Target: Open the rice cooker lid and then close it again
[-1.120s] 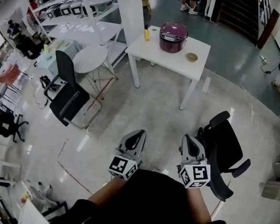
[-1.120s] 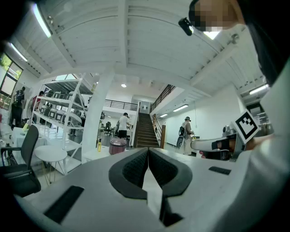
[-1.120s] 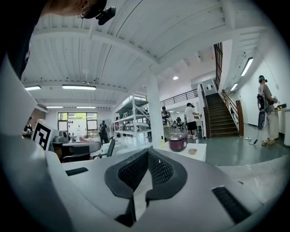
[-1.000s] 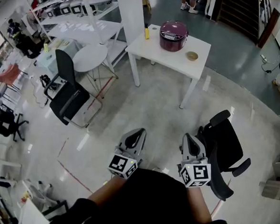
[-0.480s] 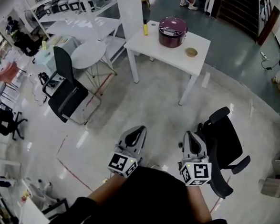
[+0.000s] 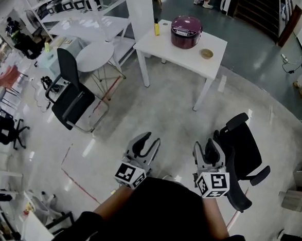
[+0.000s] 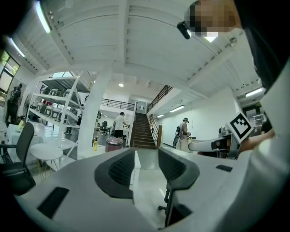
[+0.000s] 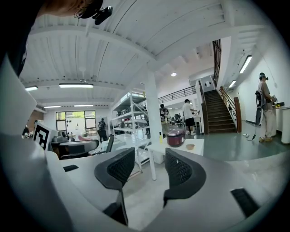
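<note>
A maroon rice cooker (image 6: 186, 31) with its lid down stands on a white table (image 6: 171, 49) far ahead across the floor. It shows small in the left gripper view (image 7: 114, 144) and the right gripper view (image 8: 175, 137). My left gripper (image 6: 148, 140) and right gripper (image 6: 206, 145) are held close to the body, side by side, pointing toward the table and far short of it. Both have just been opening their jaws and now stand open, with nothing between the fingers (image 7: 120, 170) (image 8: 179, 171).
A small bowl (image 6: 206, 54) and a yellow bottle (image 6: 157, 29) share the cooker's table. One black office chair (image 6: 241, 154) is right beside my right gripper, another (image 6: 70, 94) at the left by a round white table (image 6: 95, 56). A white pillar (image 6: 140, 11) and shelves (image 6: 71, 3) stand behind; people are at the back.
The jaws of both grippers went from shut to apart. The hands stayed where they were, and the head view slid a little, so the table sits slightly higher in it.
</note>
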{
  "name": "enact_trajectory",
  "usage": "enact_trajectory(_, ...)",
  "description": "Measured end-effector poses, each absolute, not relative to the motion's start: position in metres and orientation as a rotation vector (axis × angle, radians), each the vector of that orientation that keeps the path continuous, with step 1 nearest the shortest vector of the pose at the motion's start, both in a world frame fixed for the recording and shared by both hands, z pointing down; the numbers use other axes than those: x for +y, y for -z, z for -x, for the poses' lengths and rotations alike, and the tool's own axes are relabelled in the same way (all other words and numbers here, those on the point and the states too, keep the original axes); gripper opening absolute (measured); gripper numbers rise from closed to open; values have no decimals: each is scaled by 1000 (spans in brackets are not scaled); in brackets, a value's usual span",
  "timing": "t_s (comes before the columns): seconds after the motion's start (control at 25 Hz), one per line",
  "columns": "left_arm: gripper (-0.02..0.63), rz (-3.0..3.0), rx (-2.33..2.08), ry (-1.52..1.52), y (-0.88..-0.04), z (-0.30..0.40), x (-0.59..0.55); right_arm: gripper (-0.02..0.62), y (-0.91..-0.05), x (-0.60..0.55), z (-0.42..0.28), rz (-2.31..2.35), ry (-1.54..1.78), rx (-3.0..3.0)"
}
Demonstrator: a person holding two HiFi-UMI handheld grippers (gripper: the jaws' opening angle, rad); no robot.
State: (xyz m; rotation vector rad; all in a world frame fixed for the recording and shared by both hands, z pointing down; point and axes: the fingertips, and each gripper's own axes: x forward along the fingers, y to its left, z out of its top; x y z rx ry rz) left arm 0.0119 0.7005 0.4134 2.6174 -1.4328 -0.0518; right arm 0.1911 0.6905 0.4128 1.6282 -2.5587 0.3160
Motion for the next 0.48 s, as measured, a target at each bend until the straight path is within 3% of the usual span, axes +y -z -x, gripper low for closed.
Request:
enact_trajectory(0.08, 224, -2601, -1441, 61, -417, -8, 699, 206, -416, 689, -192, -1627, -322, -2550)
enact_trajectory(0.12, 246, -2601, -1445, 69, -416, -6, 699, 211, -416, 689, -191, -1624, -318, -2552)
enact_trajectory(0.48, 250, -2583, -1454, 52, -421, -10, 700, 213, -418, 684, -188, -1577, -316, -2582)
